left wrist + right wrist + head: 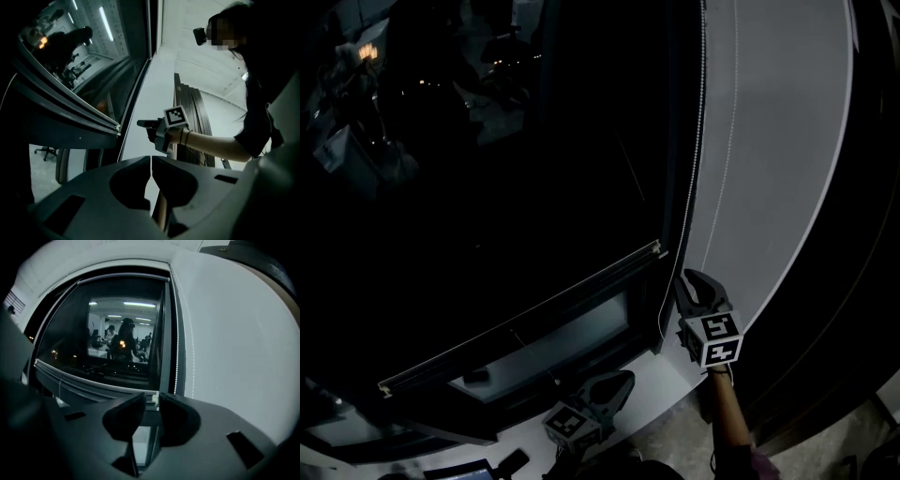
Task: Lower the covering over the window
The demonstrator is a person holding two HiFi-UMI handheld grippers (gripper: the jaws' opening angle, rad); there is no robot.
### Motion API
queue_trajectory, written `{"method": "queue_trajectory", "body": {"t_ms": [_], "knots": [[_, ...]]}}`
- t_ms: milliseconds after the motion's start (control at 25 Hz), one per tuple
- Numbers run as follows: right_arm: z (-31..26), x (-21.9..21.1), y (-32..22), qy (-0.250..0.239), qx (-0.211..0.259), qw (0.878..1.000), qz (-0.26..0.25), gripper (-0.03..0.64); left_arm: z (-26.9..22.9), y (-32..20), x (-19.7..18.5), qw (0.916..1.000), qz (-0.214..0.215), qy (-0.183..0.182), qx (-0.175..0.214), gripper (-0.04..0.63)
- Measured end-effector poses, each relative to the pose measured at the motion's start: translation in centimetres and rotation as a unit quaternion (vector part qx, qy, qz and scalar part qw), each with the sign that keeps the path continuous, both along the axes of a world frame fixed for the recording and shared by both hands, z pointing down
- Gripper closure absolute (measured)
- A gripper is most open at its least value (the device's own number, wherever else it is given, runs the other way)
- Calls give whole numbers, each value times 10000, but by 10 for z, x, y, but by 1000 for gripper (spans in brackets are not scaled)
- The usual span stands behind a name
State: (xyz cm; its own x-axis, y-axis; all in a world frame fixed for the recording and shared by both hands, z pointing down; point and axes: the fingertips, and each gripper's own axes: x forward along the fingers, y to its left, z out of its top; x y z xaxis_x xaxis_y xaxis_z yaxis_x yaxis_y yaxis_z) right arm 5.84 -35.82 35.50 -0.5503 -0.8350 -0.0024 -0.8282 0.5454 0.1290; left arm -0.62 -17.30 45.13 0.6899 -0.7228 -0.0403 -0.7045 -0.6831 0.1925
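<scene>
Two grippers sit nearest, low in the head view. The left gripper (pixel 619 382) hangs over the pale sill (pixel 670 375); its own view shows its jaws (pixel 151 161) pressed together with nothing between them. A little further in, the right gripper (pixel 689 278), on a bare forearm (pixel 727 403), points level at the window's right edge. Its jaws (pixel 152 401) stand slightly apart and empty, and the gap lines up with the end of the covering's bottom bar (pixel 93 380) behind. The bead chain (pixel 177 357) hangs just above and to the right of those jaws, not between them. Beyond, the bottom bar (pixel 520 319) lies low across the dark window (pixel 487 169), with a paler strip of glass (pixel 553 347) bare beneath it. The white wall (pixel 769 141) runs to the right of the chain (pixel 698 141).
</scene>
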Motion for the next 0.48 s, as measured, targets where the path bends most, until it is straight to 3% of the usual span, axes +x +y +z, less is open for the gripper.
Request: {"method": "queue_trajectory", "body": {"t_ms": [280, 480], "knots": [[-20, 1, -76, 333, 59, 9976, 602, 523, -3, -24, 2, 10000, 66, 57, 27, 594], [-35, 13, -96, 222, 111, 9954, 920, 523, -7, -39, 0, 9996, 259, 81, 35, 594]]}}
